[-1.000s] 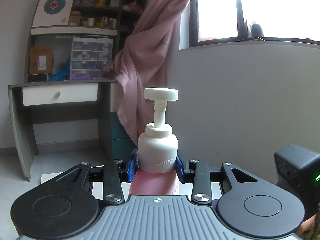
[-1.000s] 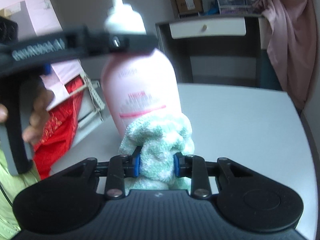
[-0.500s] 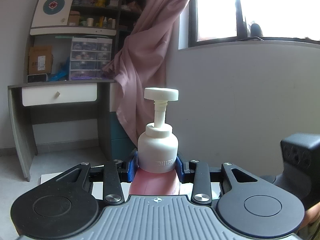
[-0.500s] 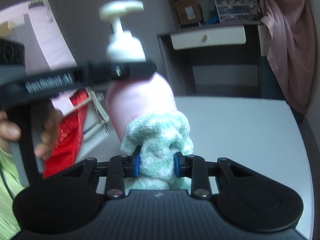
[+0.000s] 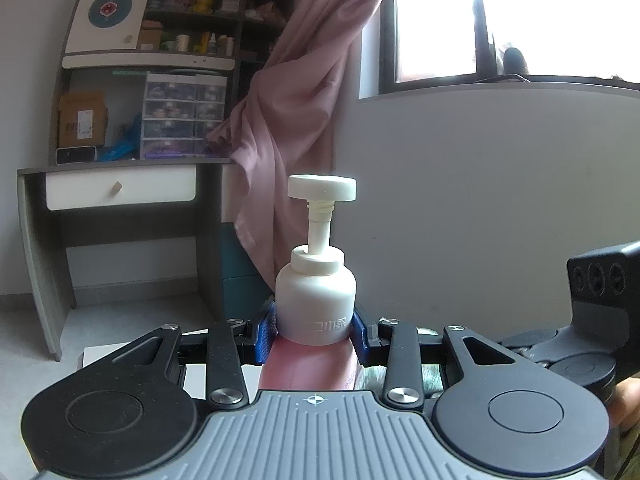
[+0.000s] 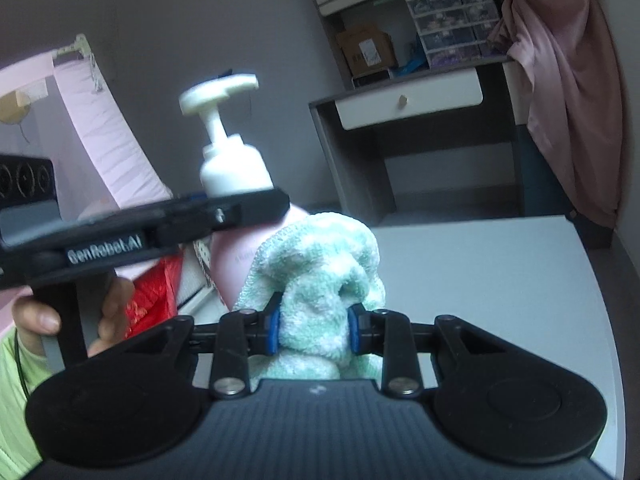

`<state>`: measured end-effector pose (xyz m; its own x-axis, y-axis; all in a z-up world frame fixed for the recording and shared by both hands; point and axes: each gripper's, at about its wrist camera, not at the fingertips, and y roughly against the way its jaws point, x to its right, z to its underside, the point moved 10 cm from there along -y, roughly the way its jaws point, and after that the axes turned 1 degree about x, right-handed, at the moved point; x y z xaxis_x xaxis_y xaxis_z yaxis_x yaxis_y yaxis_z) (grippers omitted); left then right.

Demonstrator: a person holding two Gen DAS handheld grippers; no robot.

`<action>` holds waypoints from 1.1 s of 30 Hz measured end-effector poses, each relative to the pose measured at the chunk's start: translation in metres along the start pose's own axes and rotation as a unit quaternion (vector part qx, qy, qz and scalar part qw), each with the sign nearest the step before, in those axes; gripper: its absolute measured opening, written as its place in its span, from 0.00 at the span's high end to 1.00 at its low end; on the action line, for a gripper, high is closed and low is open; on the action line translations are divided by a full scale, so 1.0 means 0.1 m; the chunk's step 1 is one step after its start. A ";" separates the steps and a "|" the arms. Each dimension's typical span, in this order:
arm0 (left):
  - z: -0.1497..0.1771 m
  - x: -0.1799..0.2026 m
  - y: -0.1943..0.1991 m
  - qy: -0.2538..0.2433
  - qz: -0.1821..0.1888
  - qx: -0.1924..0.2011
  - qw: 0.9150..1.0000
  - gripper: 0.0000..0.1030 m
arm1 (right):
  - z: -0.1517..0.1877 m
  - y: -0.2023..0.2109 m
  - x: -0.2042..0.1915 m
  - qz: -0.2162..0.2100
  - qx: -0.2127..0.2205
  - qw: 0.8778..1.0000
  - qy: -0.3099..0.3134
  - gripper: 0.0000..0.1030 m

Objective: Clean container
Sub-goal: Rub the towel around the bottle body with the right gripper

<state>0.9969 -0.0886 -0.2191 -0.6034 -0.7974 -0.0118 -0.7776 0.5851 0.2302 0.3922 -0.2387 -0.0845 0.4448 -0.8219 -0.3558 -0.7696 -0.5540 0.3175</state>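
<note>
Wiping appears underway, I judge: my left hand-held gripper (image 5: 313,334) clamps the pink pump bottle (image 5: 316,292) upright above the counter (image 6: 500,280), my right hand-held gripper (image 6: 313,330) pinching a green towel (image 6: 320,264) against its side.

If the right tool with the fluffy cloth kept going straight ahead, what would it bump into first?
Probably the pink pump bottle. The right tool is shut on the green-and-white cloth, and the cloth's front seems to be right against the bottle's side, though depth is hard to judge.
</note>
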 end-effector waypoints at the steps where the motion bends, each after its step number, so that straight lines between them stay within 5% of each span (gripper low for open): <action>1: 0.00 0.00 0.00 0.000 0.000 0.000 1.000 0.62 | 0.02 -0.03 0.01 -0.001 -0.005 1.000 -0.001 0.71; 15: -0.01 -0.05 0.00 0.002 -0.005 -0.001 1.000 0.62 | 0.33 -0.24 0.08 0.021 -0.068 0.997 0.001 0.71; 33: -0.03 -0.02 0.02 -0.004 -0.015 -0.001 1.000 0.61 | 0.25 -0.22 0.14 0.047 -0.045 0.998 -0.009 0.71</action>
<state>0.9970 -0.0866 -0.2155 -0.5806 -0.8137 -0.0267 -0.7953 0.5599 0.2323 0.4040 -0.2349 -0.1181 0.3639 -0.8689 -0.3355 -0.7630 -0.4847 0.4278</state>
